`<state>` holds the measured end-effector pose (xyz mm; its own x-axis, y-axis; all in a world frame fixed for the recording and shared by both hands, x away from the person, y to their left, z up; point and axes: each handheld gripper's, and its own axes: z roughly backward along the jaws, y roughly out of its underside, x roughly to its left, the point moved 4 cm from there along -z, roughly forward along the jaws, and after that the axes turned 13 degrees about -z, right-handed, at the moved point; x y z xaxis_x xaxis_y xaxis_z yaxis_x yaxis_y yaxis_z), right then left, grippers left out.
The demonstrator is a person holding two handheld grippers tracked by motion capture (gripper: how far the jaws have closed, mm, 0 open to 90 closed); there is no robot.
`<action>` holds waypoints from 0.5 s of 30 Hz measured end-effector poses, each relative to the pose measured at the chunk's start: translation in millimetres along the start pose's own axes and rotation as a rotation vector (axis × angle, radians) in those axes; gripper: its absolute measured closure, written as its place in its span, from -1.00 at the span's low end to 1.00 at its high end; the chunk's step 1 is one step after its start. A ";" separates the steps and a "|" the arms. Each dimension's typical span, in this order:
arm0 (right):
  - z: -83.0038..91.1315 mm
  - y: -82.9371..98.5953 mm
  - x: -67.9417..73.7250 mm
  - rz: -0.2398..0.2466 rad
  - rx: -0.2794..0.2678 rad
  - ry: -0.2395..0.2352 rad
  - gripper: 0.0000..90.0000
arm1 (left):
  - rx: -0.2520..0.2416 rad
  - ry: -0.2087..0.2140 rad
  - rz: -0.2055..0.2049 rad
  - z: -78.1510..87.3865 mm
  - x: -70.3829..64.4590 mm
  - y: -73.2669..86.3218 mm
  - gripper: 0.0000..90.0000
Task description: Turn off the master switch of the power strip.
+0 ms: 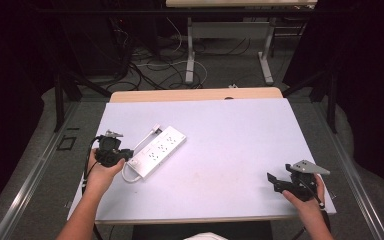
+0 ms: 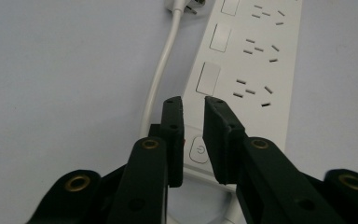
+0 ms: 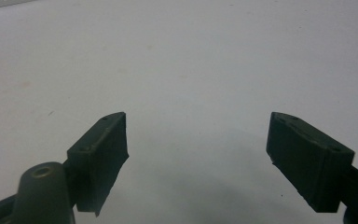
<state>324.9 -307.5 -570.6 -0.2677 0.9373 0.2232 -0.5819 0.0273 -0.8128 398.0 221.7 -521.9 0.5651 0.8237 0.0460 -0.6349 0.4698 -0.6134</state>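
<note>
Black jaws of the left gripper [image 2: 193, 100] stand nearest the lens in the left gripper view, set to a narrow gap with nothing between them, poised over the switch end of a white power strip [image 2: 247, 70]. Directly below the gap sits the strip's round power button [image 2: 199, 150]; whether the jaw tips touch the strip cannot be told. Beyond the button run a row of rectangular switches and sets of socket slots. A white cord [image 2: 161, 74] runs alongside the strip toward a plug [image 2: 186, 5] at the top edge of that view. In the high view the left gripper [image 1: 122, 155] is held in the person's left hand [image 1: 102, 172] at the left side of the tabletop [image 1: 230, 130], just at the near end of the power strip [image 1: 160, 149], which lies diagonally on the pale surface, left of centre, with its cord [image 1: 130, 172] looped beside it. On the far side of the tabletop, well apart from the strip, the right hand [image 1: 307, 200] holds the right gripper [image 1: 275, 182] near the front right corner. In the right gripper view its jaws are spread wide over bare tabletop [image 3: 182, 60], empty.
</note>
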 end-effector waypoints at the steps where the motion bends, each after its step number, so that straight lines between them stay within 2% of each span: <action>1: -0.2 0.2 -0.2 -0.003 0.001 -0.002 -0.55 | -0.003 0.002 0.002 -1.6 -0.5 0.1 0.83; 3: -0.3 0.2 -0.3 -0.005 0.001 0.000 -0.55 | 0.009 0.002 -0.012 -1.7 0.2 0.2 0.87; 7: -0.2 0.1 -0.4 -0.002 0.001 -0.001 -0.55 | 0.020 0.008 0.005 -6.3 -1.6 1.0 0.91; 15: -0.3 0.4 -0.5 -0.007 0.002 -0.001 -0.55 | 0.049 0.019 0.012 -15.4 -4.9 3.5 0.99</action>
<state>325.0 -307.9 -571.2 -0.2645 0.9368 0.2292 -0.5852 0.0331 -0.8102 401.2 214.4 -536.4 0.5669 0.8234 0.0239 -0.6665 0.4755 -0.5742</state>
